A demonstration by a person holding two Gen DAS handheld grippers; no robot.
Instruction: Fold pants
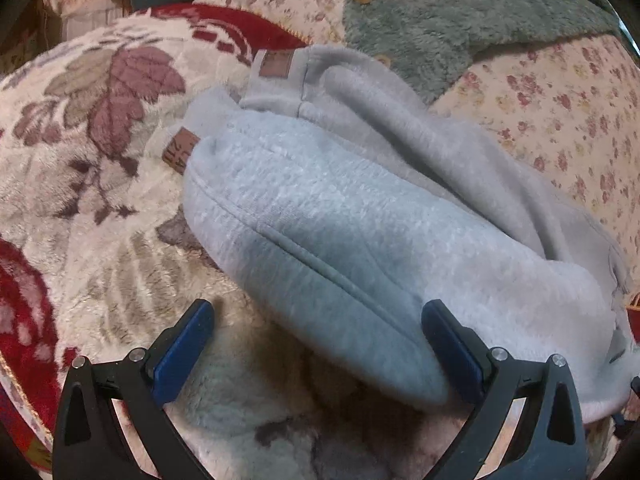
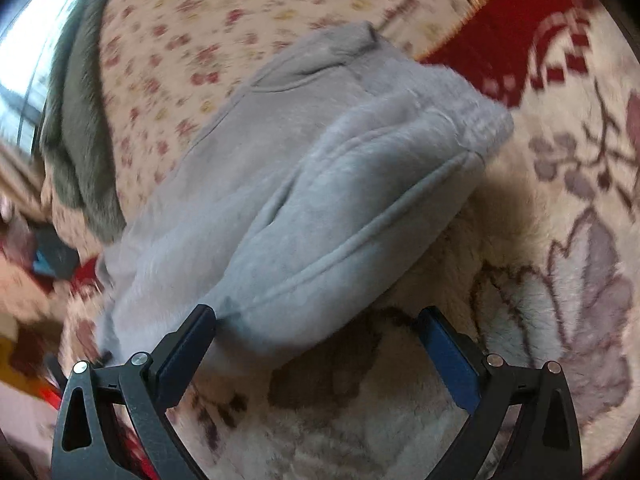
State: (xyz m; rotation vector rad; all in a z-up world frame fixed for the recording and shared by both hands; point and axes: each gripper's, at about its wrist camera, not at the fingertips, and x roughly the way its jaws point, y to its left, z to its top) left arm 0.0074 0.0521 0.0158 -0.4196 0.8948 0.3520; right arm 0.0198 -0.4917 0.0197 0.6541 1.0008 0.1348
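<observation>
Both tools spread apart over fuzzy grey pants, folded on plush blanket

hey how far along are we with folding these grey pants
Done: the grey pants lie doubled over in a thick bundle on the leaf-patterned blanket, fleecy lining showing on top. In hand: nothing; the left gripper and right gripper are both open at the bundle's near edge. Left: the bundle looks puffy and uneven, so probably a final fold or some smoothing.

Folded pants fill the middle; blanket beside seems free.
</observation>
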